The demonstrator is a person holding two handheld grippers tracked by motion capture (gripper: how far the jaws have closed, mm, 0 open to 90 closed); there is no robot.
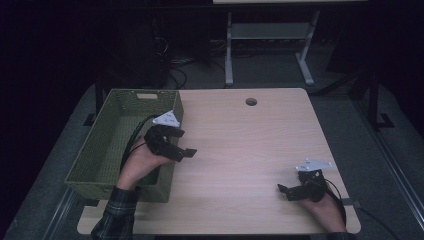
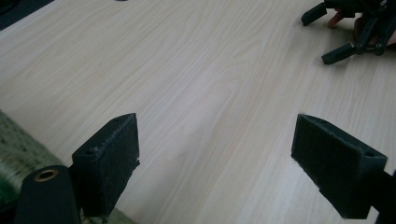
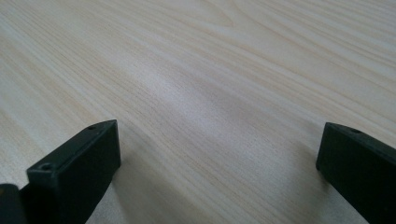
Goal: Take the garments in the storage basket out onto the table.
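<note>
Left tool (image 1: 184, 143): jaws wide apart, empty, held over the basket's right rim.
Right tool (image 1: 286, 191): spread open, empty, low over the bare counter (image 1: 250, 150).
Basket (image 1: 87, 165): green, woven, rectangular, at the counter's left edge, apparently empty.
Advice: keep both tools clear of the weave when moving off.

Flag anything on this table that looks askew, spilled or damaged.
Nothing stands out. The green woven basket sits upright and intact at the table's left edge. The left claw near its right wall and the right claw are both open and hold nothing.
</note>
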